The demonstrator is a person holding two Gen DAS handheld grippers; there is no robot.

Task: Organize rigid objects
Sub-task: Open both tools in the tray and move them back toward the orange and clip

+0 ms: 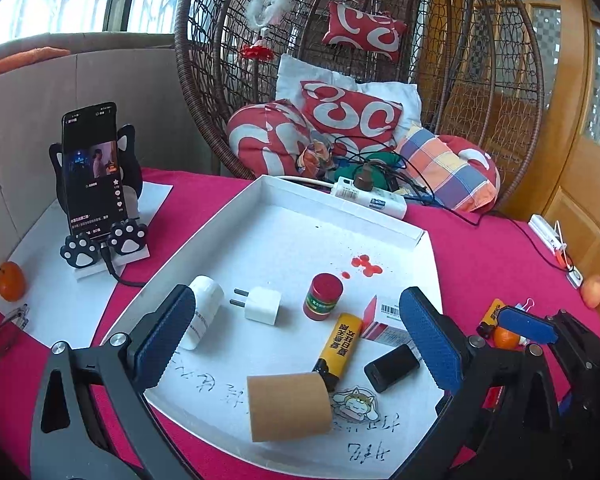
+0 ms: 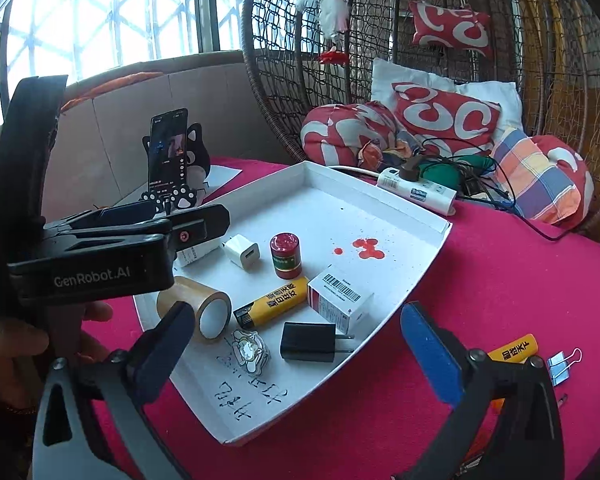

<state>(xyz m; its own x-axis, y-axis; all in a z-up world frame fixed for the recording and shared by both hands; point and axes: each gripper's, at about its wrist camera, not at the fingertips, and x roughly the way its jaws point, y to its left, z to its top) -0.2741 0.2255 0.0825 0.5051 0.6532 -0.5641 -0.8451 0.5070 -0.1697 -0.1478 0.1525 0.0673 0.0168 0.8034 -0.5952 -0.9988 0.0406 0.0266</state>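
white bottle (image 1: pixel 202 312) half hidden behind left gripper (image 1: pixel 300 332)

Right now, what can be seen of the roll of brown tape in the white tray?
The roll of brown tape is a wide, tan, glossy roll with a pale inner core. It lies on its side near the near-left corner of the white tray, its open end facing the right wrist camera. It sits beside the yellow lighter, and no tool holds it.

Wicker hanging chair (image 1: pixel 360 64) with cushions (image 1: pixel 352 114), bright barred window (image 2: pixel 100 20) behind.
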